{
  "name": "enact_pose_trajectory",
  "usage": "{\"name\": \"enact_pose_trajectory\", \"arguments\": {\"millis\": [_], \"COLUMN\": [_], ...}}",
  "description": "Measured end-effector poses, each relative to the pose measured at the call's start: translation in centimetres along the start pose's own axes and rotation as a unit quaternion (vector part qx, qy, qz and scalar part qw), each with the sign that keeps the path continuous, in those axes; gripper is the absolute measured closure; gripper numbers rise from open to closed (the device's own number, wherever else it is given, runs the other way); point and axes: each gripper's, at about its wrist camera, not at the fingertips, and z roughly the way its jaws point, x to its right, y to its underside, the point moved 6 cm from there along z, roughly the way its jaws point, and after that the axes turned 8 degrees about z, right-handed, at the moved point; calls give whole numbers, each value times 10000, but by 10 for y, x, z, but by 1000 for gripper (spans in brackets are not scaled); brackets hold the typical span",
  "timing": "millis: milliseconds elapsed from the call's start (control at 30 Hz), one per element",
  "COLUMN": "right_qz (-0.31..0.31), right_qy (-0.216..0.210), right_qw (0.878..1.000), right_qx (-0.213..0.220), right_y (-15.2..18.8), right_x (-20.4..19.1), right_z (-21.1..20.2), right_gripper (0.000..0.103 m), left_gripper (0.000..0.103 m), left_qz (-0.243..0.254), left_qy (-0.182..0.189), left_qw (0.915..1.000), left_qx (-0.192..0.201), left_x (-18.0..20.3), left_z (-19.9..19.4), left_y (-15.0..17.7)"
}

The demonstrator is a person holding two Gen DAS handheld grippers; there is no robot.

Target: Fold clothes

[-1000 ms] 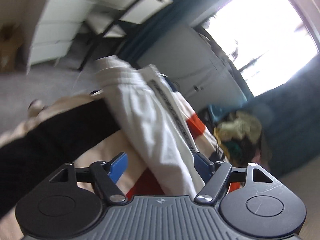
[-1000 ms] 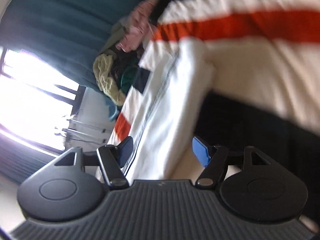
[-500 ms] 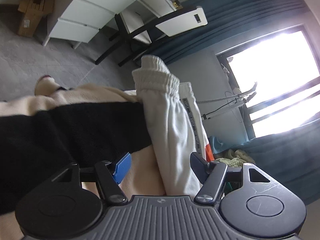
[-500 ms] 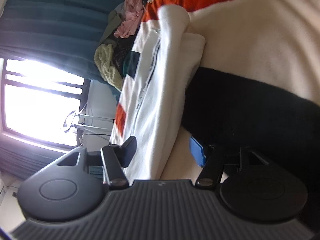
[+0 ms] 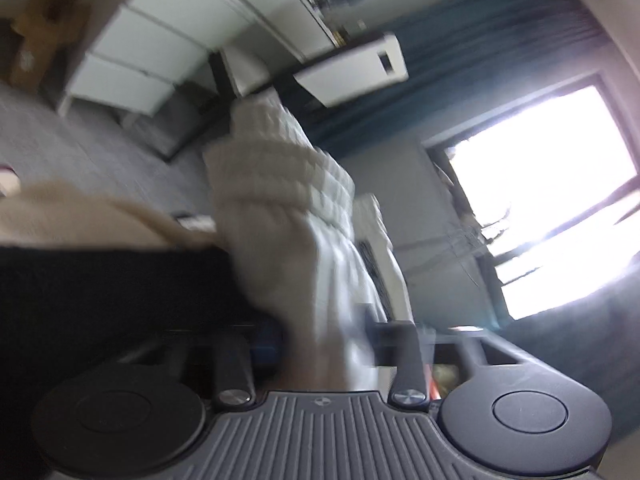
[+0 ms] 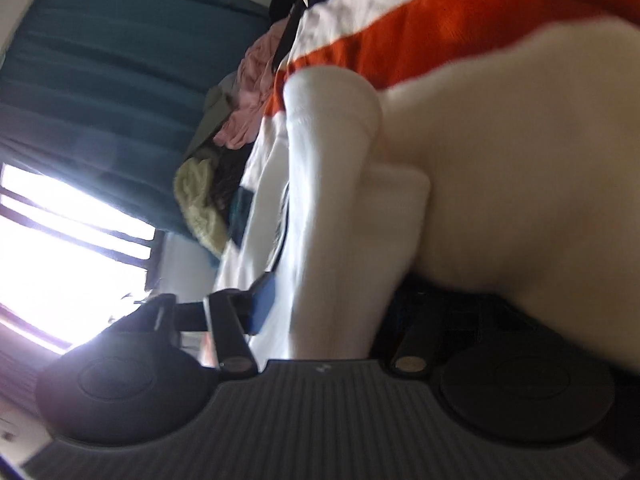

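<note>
White trousers point(image 5: 280, 216) lie folded lengthwise on a bed covered by a striped blanket point(image 6: 440, 24) with cream, orange and black bands. Compared with the frame one second earlier, both grippers now sit lower and nearer the fabric, and the garment fills more of each view.

Left gripper point(image 5: 320, 336): the jaws have just been closing, with the trousers between them. The two jaws now stand close together against the cloth, clamped on the fabric near the elastic waistband point(image 5: 276, 152).

Right gripper point(image 6: 324, 300): the jaws have just been closing, with the trousers point(image 6: 332, 208) between them. The blue pad point(image 6: 262, 300) on the picture-left side lies just beside the fabric; contact cannot be confirmed.

Limits of view: the left wrist view is heavily motion-blurred, and the pad edges are indistinct. In the right wrist view, the opposite jaw is lost against the black band of the blanket. A pile of other clothes point(image 6: 224, 148) lies beyond the trousers, before a teal curtain point(image 6: 120, 80)
</note>
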Motion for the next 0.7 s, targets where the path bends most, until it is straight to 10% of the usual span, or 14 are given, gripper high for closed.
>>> {"name": "enact_pose_trajectory", "arguments": {"millis": [133,700], "right_qz": [-119,335], "right_qy": [35,9], "right_qw": [9998,9994], "right_qx": [155,-109], "right_y": [-2,-19], "right_x": [-2,12], "right_z": [-6,-145], "right_gripper": [89,91], "left_gripper": [94,94], "left_qz": [295,169], "left_qy": [4,538], "left_qw": [9988,9968], "left_qx": [386,559], "left_x": [8,-14], "left_z": [-10,-194], "left_y": [-11,-40]}}
